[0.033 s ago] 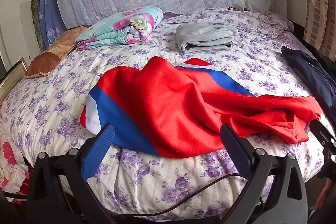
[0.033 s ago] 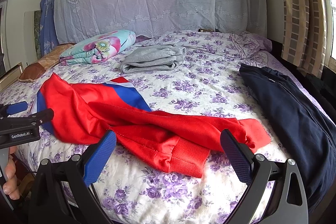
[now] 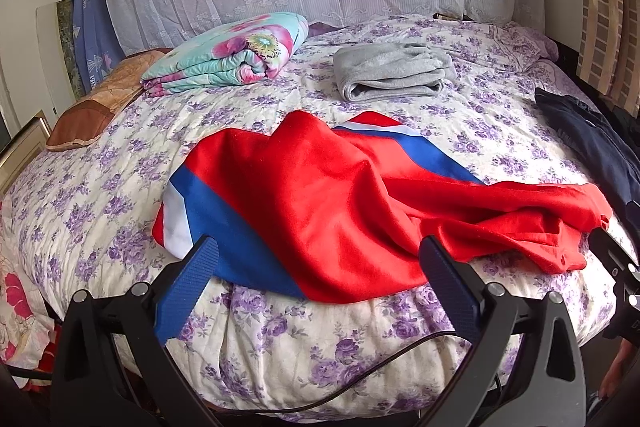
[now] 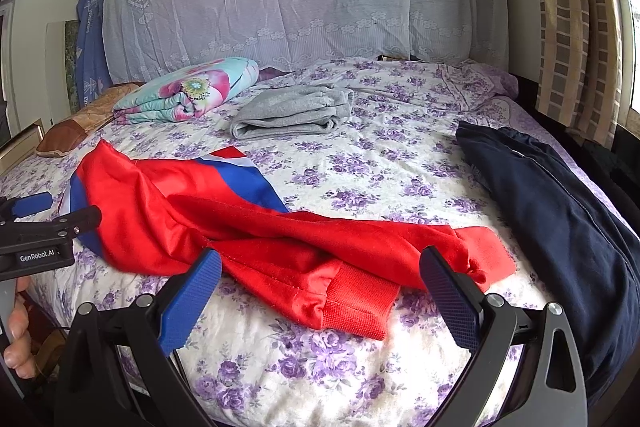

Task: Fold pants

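While both grippers stand wide and empty, red pants (image 3: 340,211) lie crumpled along the bed's (image 3: 280,339) near edge.
Left gripper (image 3: 318,267): sees the blue-white stripe by the near-left corner; right gripper (image 4: 320,279): sees the ribbed cuff near its fingers, dark pants (image 4: 560,227) along the right edge; grey folded garment (image 4: 292,115) farther back in both.

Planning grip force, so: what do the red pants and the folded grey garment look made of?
Red pants: smooth, slightly shiny knit, probably synthetic tracksuit fabric; the cuff is ribbed. Folded grey garment: matte, fuzzy, thick at the fold, likely cotton fleece.
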